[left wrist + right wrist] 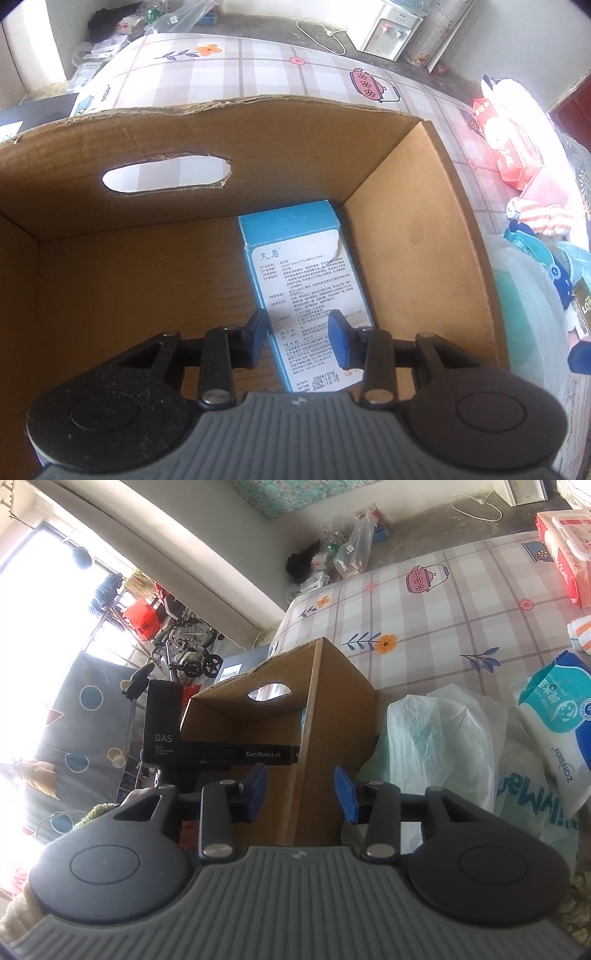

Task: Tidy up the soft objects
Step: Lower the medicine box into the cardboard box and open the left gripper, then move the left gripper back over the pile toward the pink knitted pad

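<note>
An open cardboard box with an oval handle hole stands on a checked cloth surface. A blue and white printed carton lies flat on the box floor in its far right corner. My left gripper hangs open just above the carton, its pads clear of it. In the right wrist view my right gripper is open and holds nothing, hovering at the box's near right wall. The left gripper's black body reaches into the box from the left. A white plastic bag lies right of the box.
A blue and white tissue pack, an orange-striped cloth and a red pack lie to the right on the cloth. A white dispenser and floor bags stand beyond the surface's far edge.
</note>
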Demonstrator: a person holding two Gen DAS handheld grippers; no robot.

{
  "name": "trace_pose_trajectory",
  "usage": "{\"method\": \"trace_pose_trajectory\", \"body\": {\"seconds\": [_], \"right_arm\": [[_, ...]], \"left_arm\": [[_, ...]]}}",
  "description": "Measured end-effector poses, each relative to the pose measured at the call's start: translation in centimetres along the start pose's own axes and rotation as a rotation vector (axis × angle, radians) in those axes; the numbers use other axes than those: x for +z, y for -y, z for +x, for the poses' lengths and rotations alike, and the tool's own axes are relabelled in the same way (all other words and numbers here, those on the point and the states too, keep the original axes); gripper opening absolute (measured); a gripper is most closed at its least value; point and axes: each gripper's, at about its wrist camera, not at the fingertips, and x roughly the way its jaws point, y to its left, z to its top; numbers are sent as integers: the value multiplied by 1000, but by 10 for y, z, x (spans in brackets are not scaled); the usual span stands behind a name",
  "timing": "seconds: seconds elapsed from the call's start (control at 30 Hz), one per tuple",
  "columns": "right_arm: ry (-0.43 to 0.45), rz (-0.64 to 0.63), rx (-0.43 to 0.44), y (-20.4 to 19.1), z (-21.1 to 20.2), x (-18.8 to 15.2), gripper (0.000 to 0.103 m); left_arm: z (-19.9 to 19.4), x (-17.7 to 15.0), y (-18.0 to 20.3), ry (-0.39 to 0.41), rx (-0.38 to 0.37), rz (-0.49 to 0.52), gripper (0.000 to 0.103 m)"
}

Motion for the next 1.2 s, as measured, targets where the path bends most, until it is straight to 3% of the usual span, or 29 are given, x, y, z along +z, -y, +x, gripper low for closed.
{"method": "trace_pose_trajectory", "body": {"seconds": [0.27, 0.43, 0.6, 0.83, 1.0, 1.2], "right_arm": [[35, 44, 6, 17, -15, -10, 41], [115, 59, -30, 31, -44, -23, 43], [267, 92, -93, 54, -107, -31, 45], [430, 126, -201, 89, -193, -52, 51], [424, 165, -233, 118, -212, -71, 53], [391, 188, -224, 141, -209, -72, 53]], "left_arm": [[3, 1, 0, 41, 1, -82, 44], [-30, -9, 1, 131, 40, -122, 60], [-87, -23, 13, 273, 55, -120, 62], [-147, -40, 74, 401, 16, 10, 67], [-132, -48, 140, 324, -62, 131, 68], [-80, -48, 207, 179, -157, 158, 68]]}}
